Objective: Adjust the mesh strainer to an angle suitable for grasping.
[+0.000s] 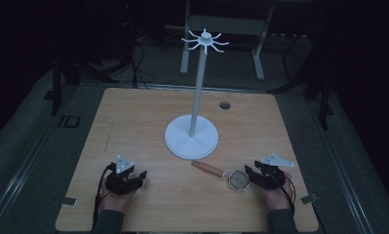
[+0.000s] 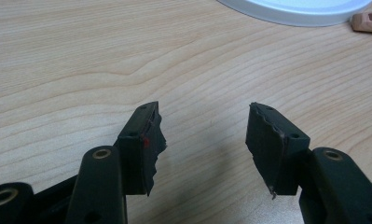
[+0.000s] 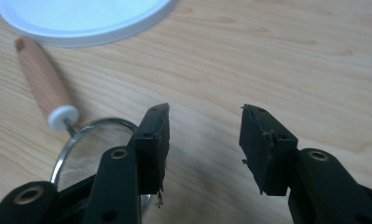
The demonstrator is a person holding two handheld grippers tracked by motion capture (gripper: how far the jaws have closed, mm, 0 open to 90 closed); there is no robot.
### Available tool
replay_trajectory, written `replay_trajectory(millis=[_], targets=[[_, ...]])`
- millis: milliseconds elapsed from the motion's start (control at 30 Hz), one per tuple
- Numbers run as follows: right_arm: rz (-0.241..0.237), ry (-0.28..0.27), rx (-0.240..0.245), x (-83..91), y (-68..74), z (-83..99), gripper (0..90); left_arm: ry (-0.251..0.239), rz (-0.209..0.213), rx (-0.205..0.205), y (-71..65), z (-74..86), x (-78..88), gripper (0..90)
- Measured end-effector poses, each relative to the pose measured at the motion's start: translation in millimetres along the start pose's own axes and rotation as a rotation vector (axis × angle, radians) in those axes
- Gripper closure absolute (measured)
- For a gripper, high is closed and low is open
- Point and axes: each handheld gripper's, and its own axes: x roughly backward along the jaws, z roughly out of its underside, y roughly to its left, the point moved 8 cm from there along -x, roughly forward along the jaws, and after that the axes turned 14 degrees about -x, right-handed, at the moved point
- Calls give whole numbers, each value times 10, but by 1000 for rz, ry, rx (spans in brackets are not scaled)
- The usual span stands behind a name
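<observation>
A small mesh strainer (image 1: 239,179) with a wooden handle (image 1: 208,168) lies on the wooden table (image 1: 148,117), just in front of a white stand (image 1: 192,136). That stand has a round base, a tall pole and a ring of hooks (image 1: 204,41) on top. My right gripper (image 1: 253,176) rests on the table directly right of the strainer's bowl (image 3: 88,147), jaws apart with nothing between them. Near the front left, my left gripper (image 1: 139,178) is open over bare wood. The stand's base (image 2: 295,10) and the handle's end (image 2: 368,22) appear at the top of the left gripper view.
A small dark grommet hole (image 1: 224,105) sits in the table's far side, right of the pole. Metal frame legs (image 1: 184,53) stand on the floor beyond the table. The surroundings are dark.
</observation>
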Motion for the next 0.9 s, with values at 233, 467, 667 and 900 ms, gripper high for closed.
replay_trajectory(millis=[233, 467, 667, 900], targets=[[-34, 10, 46, -84, 114, -144, 568, -6, 8, 1, 0, -9, -3, 445], [-37, 23, 112, -102, 261, -306, 594, -5, 16, 12, 9, -11, 6, 448], [-46, 27, 135, -157, 360, -407, 596, -3, 19, 13, 15, -9, -2, 448], [-57, 78, 216, -214, 488, -435, 585, -4, 21, 18, 20, -8, 1, 448]])
